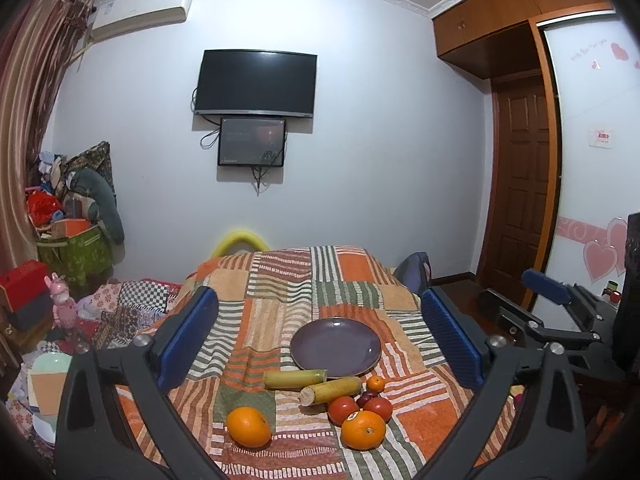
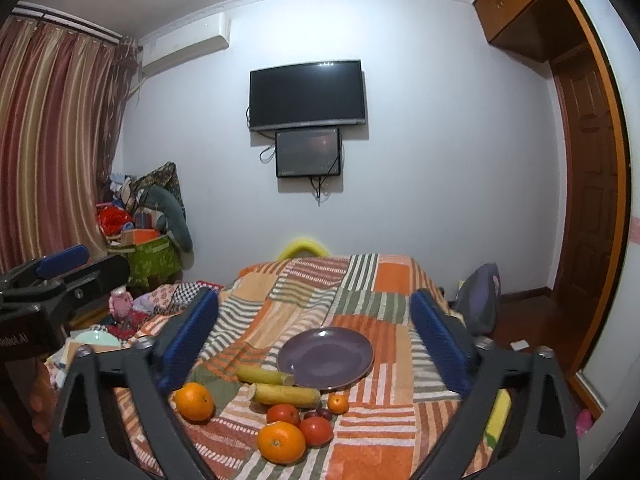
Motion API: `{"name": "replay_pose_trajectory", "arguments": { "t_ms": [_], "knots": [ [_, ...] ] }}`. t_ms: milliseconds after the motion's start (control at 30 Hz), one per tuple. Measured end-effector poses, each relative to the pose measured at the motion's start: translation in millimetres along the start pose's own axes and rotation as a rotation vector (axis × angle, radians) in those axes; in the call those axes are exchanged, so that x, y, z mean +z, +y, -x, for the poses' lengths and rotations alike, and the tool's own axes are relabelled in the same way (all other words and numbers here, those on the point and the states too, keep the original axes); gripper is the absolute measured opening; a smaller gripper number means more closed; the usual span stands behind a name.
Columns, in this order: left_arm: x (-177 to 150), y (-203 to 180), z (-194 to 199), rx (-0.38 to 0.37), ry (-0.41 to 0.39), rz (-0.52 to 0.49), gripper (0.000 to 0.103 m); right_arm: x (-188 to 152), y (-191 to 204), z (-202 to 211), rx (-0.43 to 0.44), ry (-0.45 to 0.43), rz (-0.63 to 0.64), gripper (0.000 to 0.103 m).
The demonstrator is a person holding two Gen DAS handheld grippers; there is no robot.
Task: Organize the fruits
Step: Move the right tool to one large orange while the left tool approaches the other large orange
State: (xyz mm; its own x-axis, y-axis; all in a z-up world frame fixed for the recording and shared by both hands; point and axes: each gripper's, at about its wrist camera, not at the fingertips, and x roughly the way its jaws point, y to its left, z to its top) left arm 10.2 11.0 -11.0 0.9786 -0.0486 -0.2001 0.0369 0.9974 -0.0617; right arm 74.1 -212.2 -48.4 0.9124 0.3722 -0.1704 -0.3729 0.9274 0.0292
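Note:
An empty purple plate (image 1: pixel 335 346) (image 2: pixel 326 357) lies on the patchwork cloth. In front of it lie two yellow-green cane pieces (image 1: pixel 332 390) (image 2: pixel 286 395), two oranges (image 1: pixel 248 426) (image 1: pixel 363 429) (image 2: pixel 194 401) (image 2: pixel 281 441), two red tomatoes (image 1: pixel 343 409) (image 2: pixel 316 430), a small mandarin (image 1: pixel 375 383) (image 2: pixel 338 403) and a dark plum (image 1: pixel 366 399) (image 2: pixel 318 413). My left gripper (image 1: pixel 320 336) is open and empty, above and behind the fruit. My right gripper (image 2: pixel 316 332) is open and empty, likewise held back from the fruit; it also shows in the left wrist view (image 1: pixel 560 304).
The cloth-covered table (image 1: pixel 280 280) stands near a wall with a TV (image 1: pixel 256 82). Clutter, boxes and a green bin (image 1: pixel 74 252) lie at the left. A wooden door (image 1: pixel 520 184) and wardrobe are at the right. A yellow foam piece (image 2: pixel 498 412) sits at the table's right edge.

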Motion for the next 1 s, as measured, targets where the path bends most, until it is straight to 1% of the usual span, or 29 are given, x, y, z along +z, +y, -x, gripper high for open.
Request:
{"name": "replay_pose_trajectory", "arguments": {
  "t_ms": [100, 167, 200, 233, 267, 300, 333, 367, 400, 433, 567, 667, 733, 800, 900, 1000],
  "knots": [
    [-2, 7, -8, 0.016, 0.026, 0.003, 0.089, -7, -5, -9, 0.015, 0.040, -0.019, 0.087],
    [-6, 14, -16, 0.024, 0.061, 0.004, 0.085, -11, -9, -14, 0.019, 0.065, -0.017, 0.087],
    [-9, 17, -20, 0.026, 0.082, 0.004, 0.080, -14, -10, -17, 0.019, 0.077, -0.013, 0.087],
    [-13, 22, -26, 0.028, 0.116, 0.007, 0.071, -16, -10, -20, 0.017, 0.092, -0.007, 0.087],
    [-16, 26, -32, 0.031, 0.144, 0.009, 0.068, -20, -11, -23, 0.014, 0.113, -0.001, 0.086],
    [-19, 30, -37, 0.033, 0.170, 0.012, 0.063, -24, -10, -29, 0.008, 0.139, 0.007, 0.083],
    [-23, 34, -42, 0.034, 0.196, 0.014, 0.062, -29, -10, -35, -0.001, 0.168, 0.014, 0.081],
    [-28, 39, -47, 0.039, 0.218, 0.018, 0.062, -32, -9, -39, -0.006, 0.189, 0.019, 0.075],
    [-33, 44, -52, 0.045, 0.236, 0.024, 0.062, -36, -9, -44, -0.007, 0.211, 0.024, 0.073],
    [-38, 47, -55, 0.049, 0.252, 0.025, 0.062, -42, -9, -52, -0.004, 0.243, 0.025, 0.073],
    [-59, 62, -73, 0.068, 0.334, 0.024, 0.062, -58, -9, -64, 0.034, 0.323, 0.006, 0.071],
    [-73, 76, -85, 0.076, 0.382, 0.027, 0.063, -69, -7, -73, 0.046, 0.377, 0.009, 0.071],
    [-84, 85, -93, 0.087, 0.416, 0.037, 0.067, -76, -6, -79, 0.056, 0.414, 0.006, 0.071],
    [-95, 94, -101, 0.095, 0.456, 0.058, 0.074, -83, -6, -85, 0.063, 0.452, -0.002, 0.071],
    [-110, 105, -113, 0.109, 0.505, 0.068, 0.074, -95, -3, -93, 0.067, 0.500, -0.012, 0.071],
    [-123, 112, -122, 0.103, 0.550, 0.065, 0.074, -108, 1, -101, 0.075, 0.559, -0.015, 0.071]
  ]
}}
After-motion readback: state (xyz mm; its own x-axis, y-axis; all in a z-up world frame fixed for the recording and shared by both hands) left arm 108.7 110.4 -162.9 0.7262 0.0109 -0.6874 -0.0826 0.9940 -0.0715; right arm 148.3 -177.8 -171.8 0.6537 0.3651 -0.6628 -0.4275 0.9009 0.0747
